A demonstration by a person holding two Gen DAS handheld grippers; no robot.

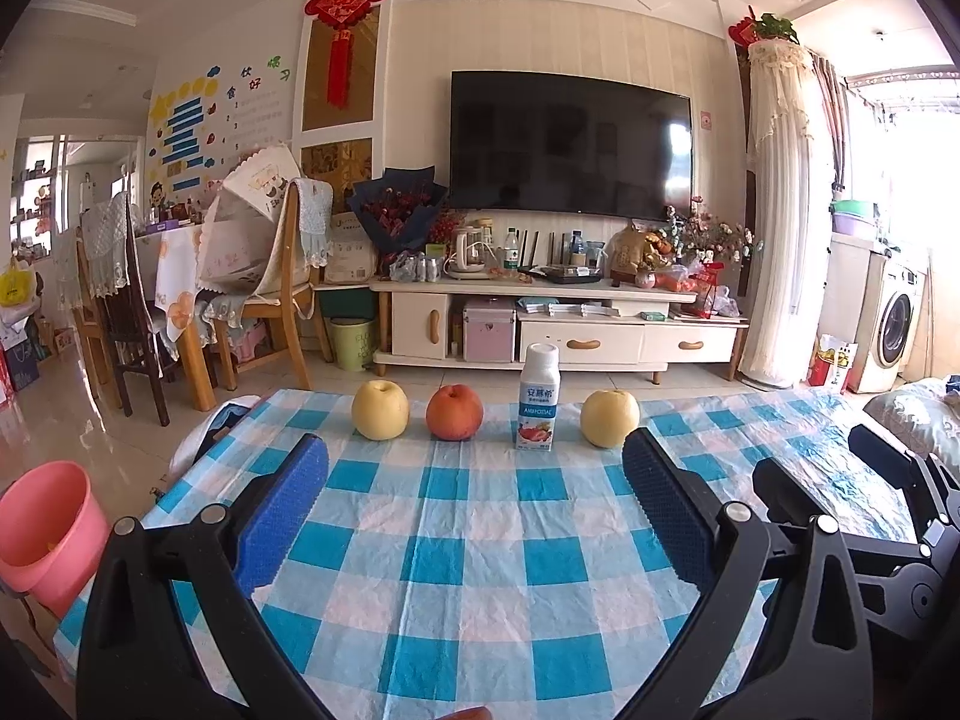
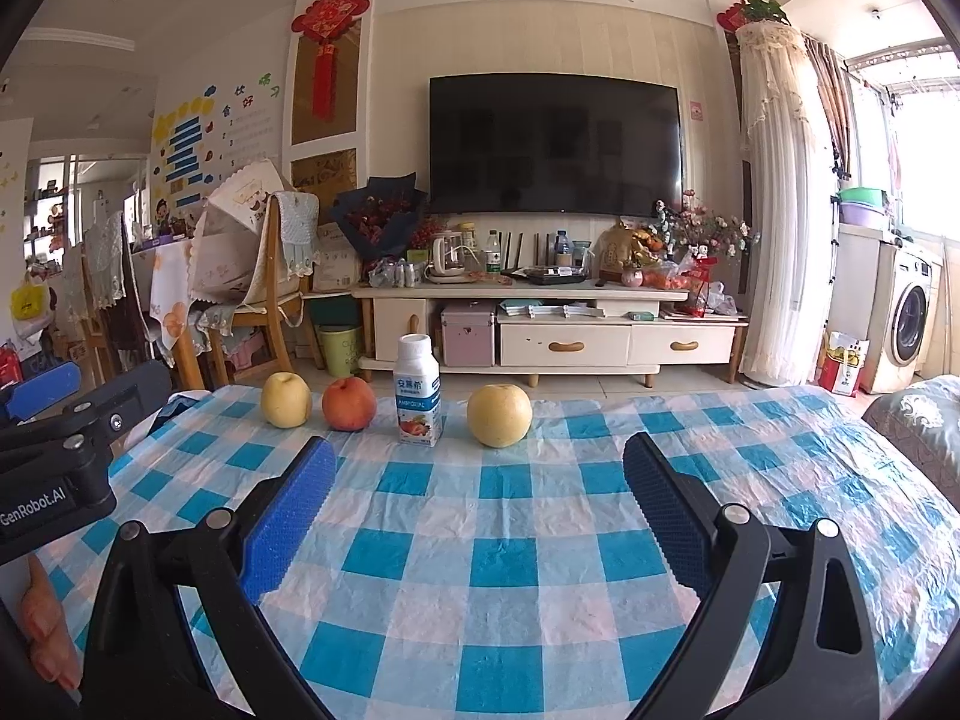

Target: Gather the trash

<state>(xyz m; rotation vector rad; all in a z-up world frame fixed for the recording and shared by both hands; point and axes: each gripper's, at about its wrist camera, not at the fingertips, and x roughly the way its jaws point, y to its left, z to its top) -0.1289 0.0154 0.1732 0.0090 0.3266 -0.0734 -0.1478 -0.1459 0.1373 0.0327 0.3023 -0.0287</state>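
Seemingly uncollected, the yogurt bottle stands among three fruits at the worktop's far edge, the pink bin low at left, while left gripper and right gripper hover wide open, holding nothing.

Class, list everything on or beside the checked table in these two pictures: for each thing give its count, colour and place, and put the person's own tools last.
Tablecloth: one, blue and white checks, covers the table.
Pears: two, pale yellow, at both ends of the row near the far edge.
Peach: one, orange-red, second from left.
Yogurt bottle: one, white with blue label, upright between peach and right pear.
Bucket: one, pink, beside the table's left edge.
Left gripper: one, black with blue pads, open above the cloth.
Right gripper: one, black with blue pads, open above the cloth.
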